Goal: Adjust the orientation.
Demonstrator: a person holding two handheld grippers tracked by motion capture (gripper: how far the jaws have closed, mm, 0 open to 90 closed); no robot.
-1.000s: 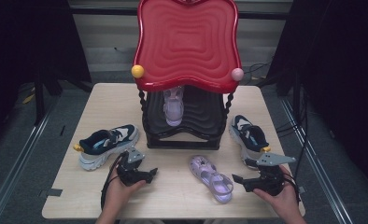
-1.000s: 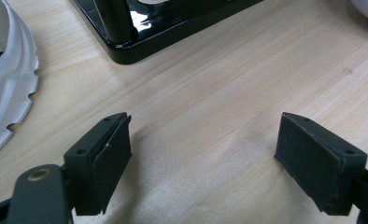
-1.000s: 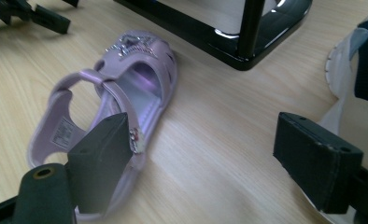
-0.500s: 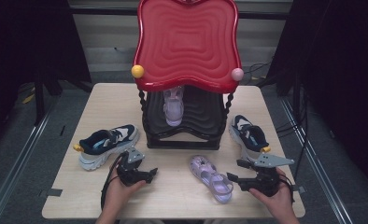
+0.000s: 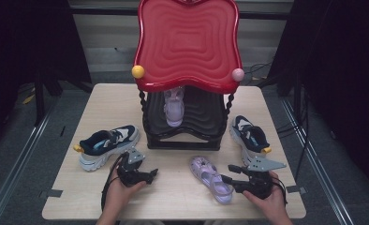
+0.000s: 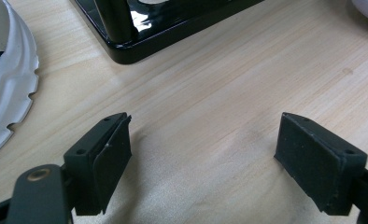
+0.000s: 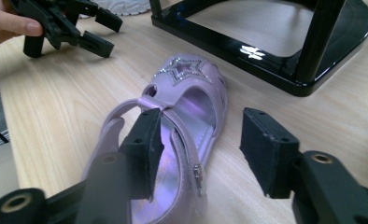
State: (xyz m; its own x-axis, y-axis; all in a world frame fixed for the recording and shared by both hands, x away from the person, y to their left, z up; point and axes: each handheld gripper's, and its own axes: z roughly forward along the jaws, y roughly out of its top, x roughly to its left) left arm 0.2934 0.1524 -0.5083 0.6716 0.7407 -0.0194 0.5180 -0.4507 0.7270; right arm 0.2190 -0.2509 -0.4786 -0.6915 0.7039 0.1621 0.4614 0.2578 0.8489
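A purple sandal (image 5: 211, 179) with a star on its toe (image 7: 189, 93) lies on the wooden table (image 5: 173, 197), right of centre near the front. My right gripper (image 5: 227, 179) reaches it from the right. Its jaws have just been closing and straddle the sandal's heel side (image 7: 203, 156): one pad is over the insole, the other outside the sole with a gap left. My left gripper (image 5: 149, 174) rests open on bare wood (image 6: 203, 158) left of the sandal and also appears (image 7: 74, 23) in the right gripper view. A matching purple sandal (image 5: 174, 108) stands on the rack's shelf.
A black shoe rack (image 5: 182, 136) with a red wavy top (image 5: 188, 42) stands mid-table; its black base (image 6: 140, 37) is just ahead of my left gripper. A dark blue and white sneaker (image 5: 107, 143) lies at the left, its mate (image 5: 250, 136) at the right.
My right gripper has slid a little left onto the sandal and its jaws have narrowed around the sandal's side. The left hand and gripper have stayed put.
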